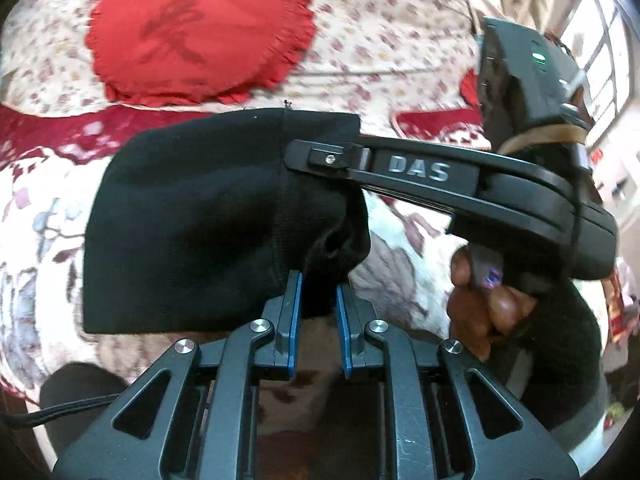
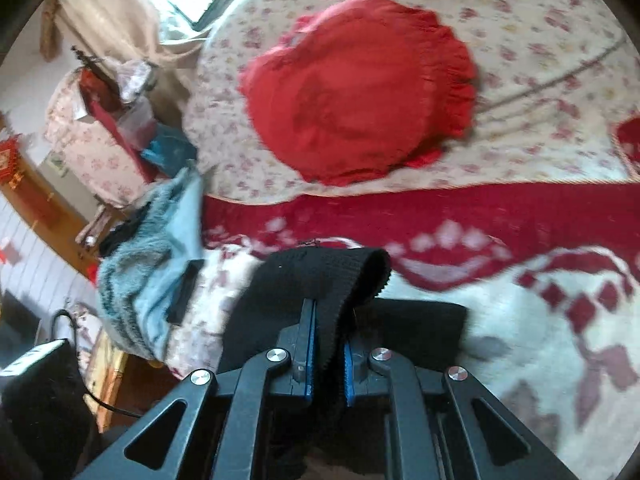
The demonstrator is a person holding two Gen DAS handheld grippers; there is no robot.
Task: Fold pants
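The black knit pants (image 1: 192, 208) hang above a floral bedspread, held by both grippers. My left gripper (image 1: 318, 304) is shut on the pants' lower right corner, cloth bunched between its blue pads. In the left wrist view my right gripper (image 1: 320, 158) comes in from the right and pinches the pants' upper right edge. In the right wrist view my right gripper (image 2: 330, 344) is shut on a ribbed edge of the pants (image 2: 320, 276), which fold over its fingers. More black cloth lies below on the bed.
A red round frilled cushion (image 1: 196, 36) lies on the bed beyond the pants; it also shows in the right wrist view (image 2: 360, 88). A blue-grey fuzzy garment (image 2: 152, 264) lies at the bed's left edge. Cluttered furniture (image 2: 100, 120) stands beyond it.
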